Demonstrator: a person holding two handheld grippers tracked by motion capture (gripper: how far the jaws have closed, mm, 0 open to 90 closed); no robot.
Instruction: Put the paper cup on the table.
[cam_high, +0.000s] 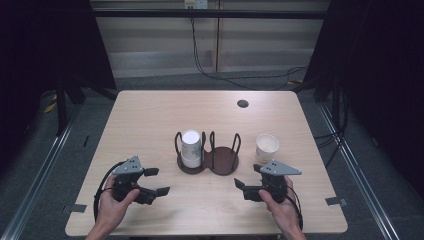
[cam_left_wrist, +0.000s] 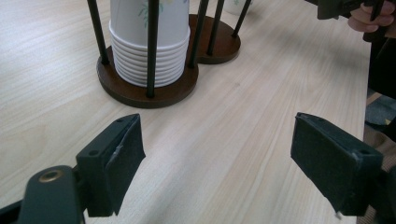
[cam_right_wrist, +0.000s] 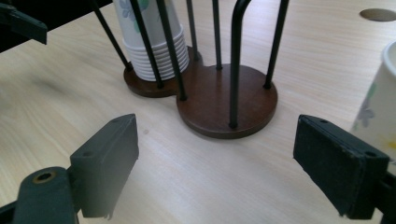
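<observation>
The left gripper view shows the stack of cups rim-down in the rack. The lone cup stands just ahead of the right tongs. Left tongs and right tongs both gape, holding nothing.

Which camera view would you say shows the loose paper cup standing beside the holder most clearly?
The high view: the loose paper cup shows whole there, upright with its mouth open, right of the holder on the table. The right gripper view catches part of its side, cut off at the frame edge. The left gripper view gives no clear look at it.
</observation>
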